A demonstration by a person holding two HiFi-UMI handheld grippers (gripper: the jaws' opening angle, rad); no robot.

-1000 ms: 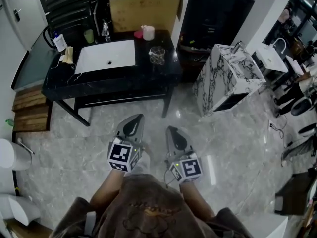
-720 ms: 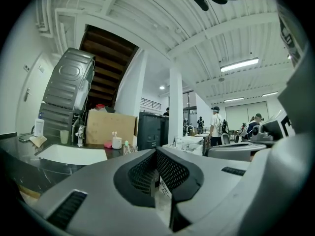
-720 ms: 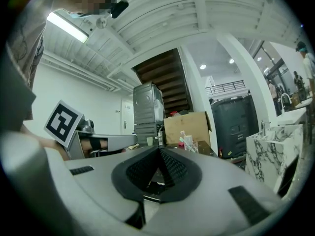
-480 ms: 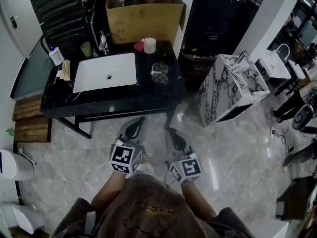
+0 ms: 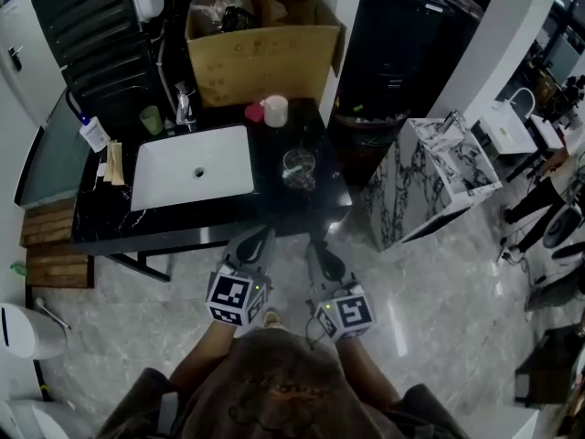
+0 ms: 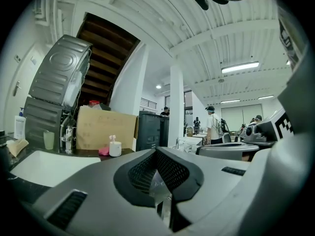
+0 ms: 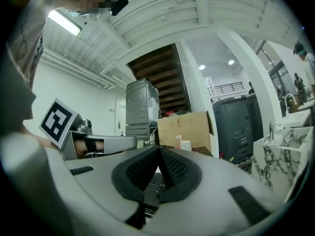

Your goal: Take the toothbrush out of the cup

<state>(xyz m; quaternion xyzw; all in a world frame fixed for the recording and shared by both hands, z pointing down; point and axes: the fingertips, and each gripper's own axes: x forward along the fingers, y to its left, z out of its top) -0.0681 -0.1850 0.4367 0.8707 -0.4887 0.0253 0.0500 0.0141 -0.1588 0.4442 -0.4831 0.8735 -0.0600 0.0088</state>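
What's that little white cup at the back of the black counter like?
The cup is small, plain white, round, standing upright on the black counter, back right of the sink, before the cardboard box. A pink thing sits close beside it. A pale stick, likely the toothbrush, pokes up from it.

head cam steep down, l/r cams low fwd, shared counter (image 5: 274, 186)
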